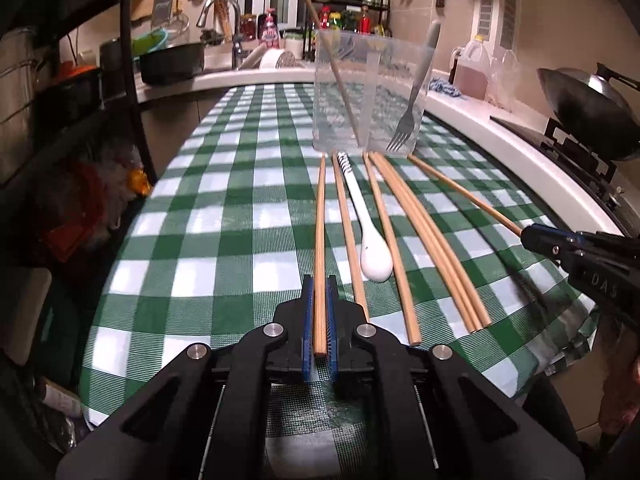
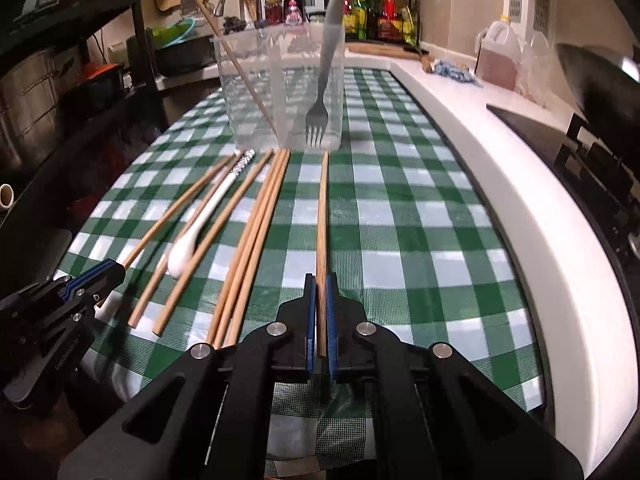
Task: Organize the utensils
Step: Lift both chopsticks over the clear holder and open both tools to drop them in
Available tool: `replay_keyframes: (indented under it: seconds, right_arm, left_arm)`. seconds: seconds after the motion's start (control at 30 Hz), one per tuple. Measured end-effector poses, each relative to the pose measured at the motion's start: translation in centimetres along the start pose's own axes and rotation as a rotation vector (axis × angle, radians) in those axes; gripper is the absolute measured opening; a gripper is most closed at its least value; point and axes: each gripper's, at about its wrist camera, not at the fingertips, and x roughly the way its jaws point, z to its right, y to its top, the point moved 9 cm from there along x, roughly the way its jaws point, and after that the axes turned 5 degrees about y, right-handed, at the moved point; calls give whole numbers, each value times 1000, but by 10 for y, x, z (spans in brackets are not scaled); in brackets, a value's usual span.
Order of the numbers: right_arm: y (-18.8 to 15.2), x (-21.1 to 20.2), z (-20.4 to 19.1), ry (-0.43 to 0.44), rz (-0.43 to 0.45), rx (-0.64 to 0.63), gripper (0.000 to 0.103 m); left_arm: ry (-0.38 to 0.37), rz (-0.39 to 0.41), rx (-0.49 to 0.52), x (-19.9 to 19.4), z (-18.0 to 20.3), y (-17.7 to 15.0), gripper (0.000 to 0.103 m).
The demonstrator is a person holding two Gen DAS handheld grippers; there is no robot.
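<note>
1. Closest to me, my left claw (image 1: 320, 316) is clamped tight on the near end of one wooden chopstick (image 1: 320, 240), the leftmost of the row.
2. My right claw (image 2: 320, 316) is clamped on the near end of another chopstick (image 2: 322, 220), the one farthest right.
3. Both sticks lie long and flat on the green checked table (image 1: 224, 208) and point away from me, toward the clear tub (image 1: 368, 92).
4. Between my two sticks lie more chopsticks and a white spoon (image 1: 370, 236), all side by side and pointing the same way. Three sticks (image 2: 256, 240) lie bunched together, touching.
5. White spoon's bowl is near me and its striped handle end points at the tub.
6. Clear tub stands at the far ends of the sticks. Inside it one chopstick (image 1: 332, 64) leans to the left, and a grey fork (image 1: 412, 96) stands with its prongs down.
7. Past the table are a sink tap (image 1: 224, 20) and bottles (image 1: 352, 20). A dark wok (image 1: 584, 108) sits on the stove to the right.
</note>
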Motion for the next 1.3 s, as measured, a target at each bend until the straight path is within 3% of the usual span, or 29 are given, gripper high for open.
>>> replay_keyframes:
  seconds: [0.83, 1.03, 1.3]
  right_arm:
    - [51, -71, -22, 58, 304, -108, 5]
    - [61, -86, -18, 69, 344, -90, 5]
    - [79, -102, -13, 89, 371, -58, 5]
  left_arm:
    - [-3, 280, 1, -70, -8, 53, 6]
    - [-19, 315, -30, -87, -18, 76, 6]
    - [-45, 299, -71, -94, -30, 105, 6]
